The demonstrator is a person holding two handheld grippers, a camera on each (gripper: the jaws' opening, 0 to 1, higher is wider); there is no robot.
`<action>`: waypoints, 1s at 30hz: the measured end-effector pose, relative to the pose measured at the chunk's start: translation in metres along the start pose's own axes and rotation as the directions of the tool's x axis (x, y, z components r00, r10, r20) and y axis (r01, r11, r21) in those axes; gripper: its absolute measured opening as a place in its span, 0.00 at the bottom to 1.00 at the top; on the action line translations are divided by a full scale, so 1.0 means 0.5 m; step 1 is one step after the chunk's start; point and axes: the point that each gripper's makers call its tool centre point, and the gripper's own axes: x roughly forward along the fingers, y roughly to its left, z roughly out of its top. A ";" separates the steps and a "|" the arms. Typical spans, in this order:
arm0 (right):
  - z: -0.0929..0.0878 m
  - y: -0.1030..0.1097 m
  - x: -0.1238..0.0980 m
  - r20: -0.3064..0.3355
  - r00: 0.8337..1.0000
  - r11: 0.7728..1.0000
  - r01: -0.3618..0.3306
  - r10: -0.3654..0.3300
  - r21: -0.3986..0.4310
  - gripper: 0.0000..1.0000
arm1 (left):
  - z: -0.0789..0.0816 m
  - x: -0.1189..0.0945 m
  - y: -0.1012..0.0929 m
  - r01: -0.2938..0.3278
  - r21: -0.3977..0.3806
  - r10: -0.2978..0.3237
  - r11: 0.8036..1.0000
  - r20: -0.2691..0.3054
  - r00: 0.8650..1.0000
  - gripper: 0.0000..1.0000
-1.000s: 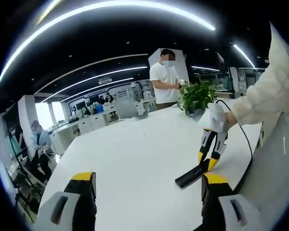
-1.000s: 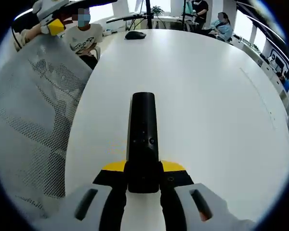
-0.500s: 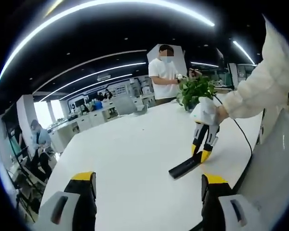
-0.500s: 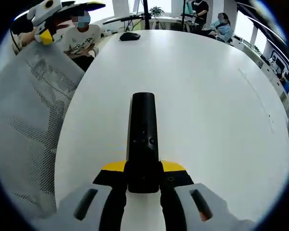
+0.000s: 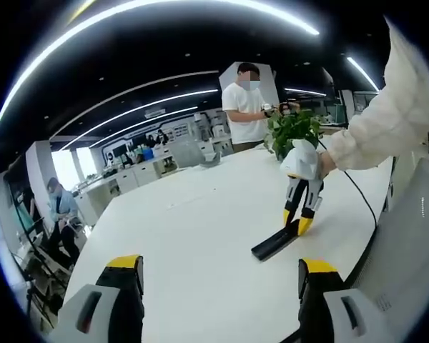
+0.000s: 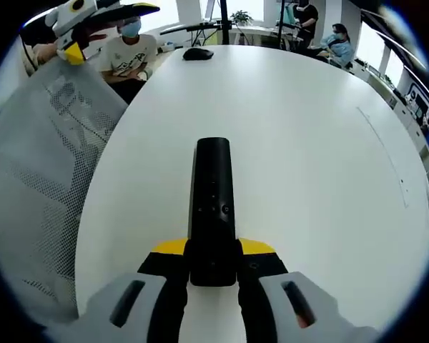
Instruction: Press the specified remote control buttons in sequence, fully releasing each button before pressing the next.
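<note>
On the white table point(image 6: 307, 143): black remote point(image 6: 212, 207), lying lengthwise
Right gripper point(image 6: 212, 266): jaws clamped on the remote's near end
Left gripper point(image 5: 218, 279): jaws spread wide, holding nothing; raised above the table

Both views low over one shared white table point(image 5: 200, 236), facing crosswise.

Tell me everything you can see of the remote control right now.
The remote control is a long, slim black bar with a rounded far end and a matte, plastic-looking face carrying a few small buttons near its middle. The right gripper is shut on its near end, its yellow-tipped jaws pressed to both sides. In the left gripper view the remote control slopes down from that grip, its far end at or near the white table; contact cannot be told. The left gripper is open and apart from it.
</note>
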 end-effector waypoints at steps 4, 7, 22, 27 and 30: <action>0.002 0.002 0.000 0.010 1.000 0.999 0.003 -0.003 0.034 0.25 | -0.001 0.000 -0.001 0.001 -0.001 -0.001 1.000 -0.003 1.000 0.93; 0.004 0.000 0.001 0.032 0.999 0.993 0.006 -0.010 0.119 0.26 | -0.002 0.001 -0.002 0.005 -0.002 -0.005 1.000 -0.004 1.000 0.93; 0.069 -0.038 -0.140 0.289 0.846 0.839 0.287 -0.449 0.463 1.00 | 0.007 0.001 -0.012 0.028 -0.005 -0.028 1.000 0.018 0.999 0.94; 0.078 -0.018 -0.218 0.324 0.762 0.788 0.371 -0.561 0.491 1.00 | 0.014 0.000 -0.012 0.034 -0.017 -0.033 0.999 0.039 0.999 0.94; 0.082 0.022 -0.259 0.347 0.726 0.748 0.340 -0.594 0.570 1.00 | 0.017 0.000 -0.016 0.042 -0.019 -0.041 0.999 0.048 0.998 0.94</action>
